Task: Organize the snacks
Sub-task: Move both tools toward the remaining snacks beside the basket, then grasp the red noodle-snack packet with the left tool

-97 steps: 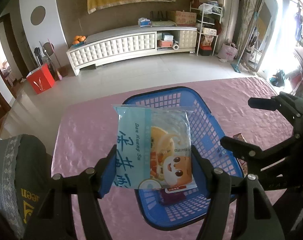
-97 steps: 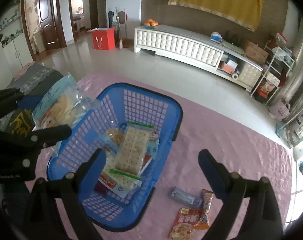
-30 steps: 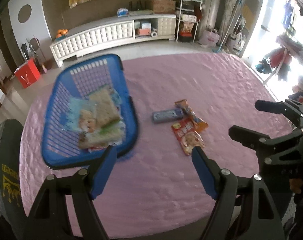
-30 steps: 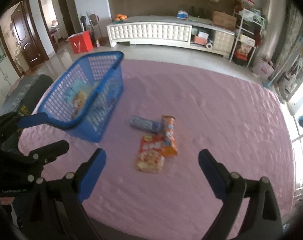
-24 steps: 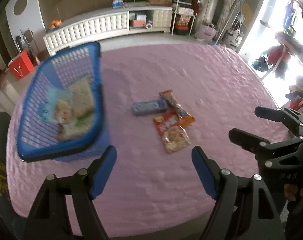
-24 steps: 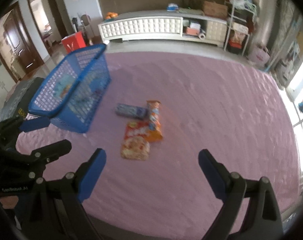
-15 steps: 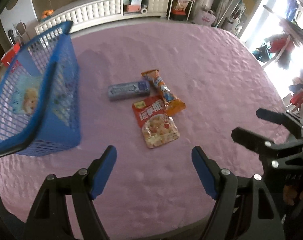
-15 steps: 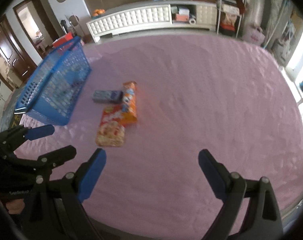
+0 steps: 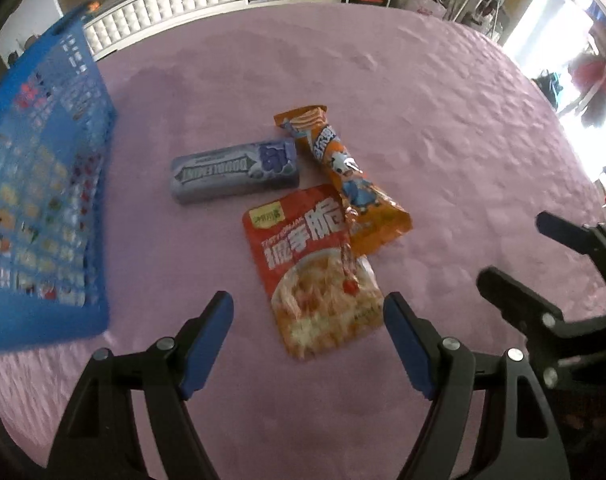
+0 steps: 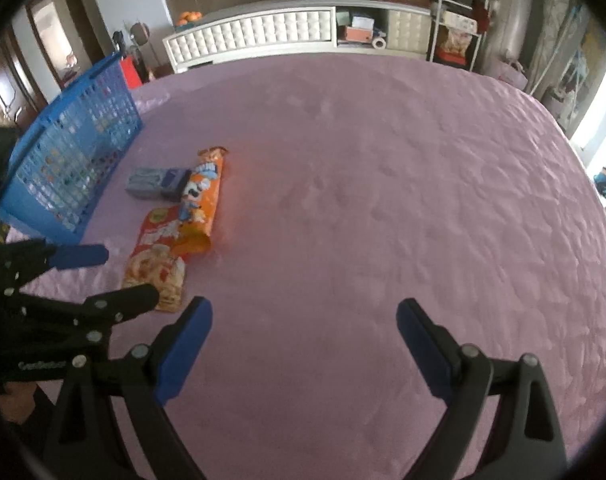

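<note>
A wide table under a crinkled pink-purple cloth (image 10: 383, 184) fills both views; behind it runs a long white tufted sideboard (image 10: 263, 36) with oranges on its left end and a wire shelf rack at its right.

On the cloth's left side stands the blue plastic lattice basket (image 9: 43, 184), blurred, with packets showing dimly through its wall. Just right of it lie three snacks in a cluster. The red flat pouch printed with a noodle-like picture (image 9: 315, 272) lies nearest the left gripper (image 9: 307, 320), its lower end between the blue-padded fingers — whether the pads touch it I cannot tell. The orange long wrapper with a cartoon figure (image 9: 343, 176) overlaps the pouch's upper right corner. The grey-blue Doublemint gum pack (image 9: 235, 172) lies above the pouch, its right end against the orange wrapper.

Both claws are spread wide and hold nothing. The right gripper (image 10: 303, 324) hovers over bare cloth — well right of the snacks.
</note>
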`<action>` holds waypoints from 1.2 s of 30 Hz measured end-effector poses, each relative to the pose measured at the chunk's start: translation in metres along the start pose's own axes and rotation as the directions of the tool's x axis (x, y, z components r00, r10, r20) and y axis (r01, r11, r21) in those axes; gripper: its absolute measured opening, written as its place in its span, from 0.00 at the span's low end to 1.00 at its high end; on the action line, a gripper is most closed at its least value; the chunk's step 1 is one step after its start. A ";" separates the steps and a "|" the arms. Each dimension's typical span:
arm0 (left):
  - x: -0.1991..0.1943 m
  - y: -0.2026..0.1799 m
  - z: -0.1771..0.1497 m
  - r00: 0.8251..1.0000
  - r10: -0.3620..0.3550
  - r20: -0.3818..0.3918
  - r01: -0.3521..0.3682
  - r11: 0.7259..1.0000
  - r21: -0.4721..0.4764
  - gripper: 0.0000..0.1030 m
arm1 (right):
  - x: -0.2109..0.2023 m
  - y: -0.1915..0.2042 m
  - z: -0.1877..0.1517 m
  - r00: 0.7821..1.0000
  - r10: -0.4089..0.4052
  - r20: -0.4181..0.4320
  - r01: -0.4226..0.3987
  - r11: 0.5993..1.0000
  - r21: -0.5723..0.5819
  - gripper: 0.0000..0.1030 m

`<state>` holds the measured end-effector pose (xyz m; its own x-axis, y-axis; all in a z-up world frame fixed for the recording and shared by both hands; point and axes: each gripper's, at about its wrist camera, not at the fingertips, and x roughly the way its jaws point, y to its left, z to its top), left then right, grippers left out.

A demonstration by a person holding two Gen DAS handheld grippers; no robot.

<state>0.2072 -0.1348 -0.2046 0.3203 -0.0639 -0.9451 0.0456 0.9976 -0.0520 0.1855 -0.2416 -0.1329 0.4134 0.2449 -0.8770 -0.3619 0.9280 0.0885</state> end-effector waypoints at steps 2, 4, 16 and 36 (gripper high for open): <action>0.008 0.000 0.004 1.000 0.017 -0.007 -0.017 1.000 0.000 0.73 | 0.003 -0.002 0.000 1.000 -0.002 -0.006 0.002 1.000 -0.002 0.93; 0.011 -0.003 0.009 1.000 0.019 0.015 -0.019 1.000 0.008 0.74 | 0.007 -0.004 0.000 1.000 0.003 -0.015 -0.003 1.000 0.016 0.93; 0.014 -0.012 0.019 0.999 0.035 0.002 -0.035 0.999 0.011 0.63 | 0.009 -0.025 0.000 1.000 0.016 -0.018 -0.013 0.994 0.112 0.93; -0.051 0.006 -0.026 0.988 0.014 0.152 -0.017 1.000 0.022 0.21 | 0.003 0.005 0.004 0.995 0.100 -0.020 -0.099 0.994 0.051 0.93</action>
<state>0.1668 -0.1251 -0.1647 0.4610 -0.0537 -0.8858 0.0607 0.9977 -0.0289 0.1887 -0.2350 -0.1330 0.3584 0.3305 -0.8731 -0.3581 0.9124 0.1983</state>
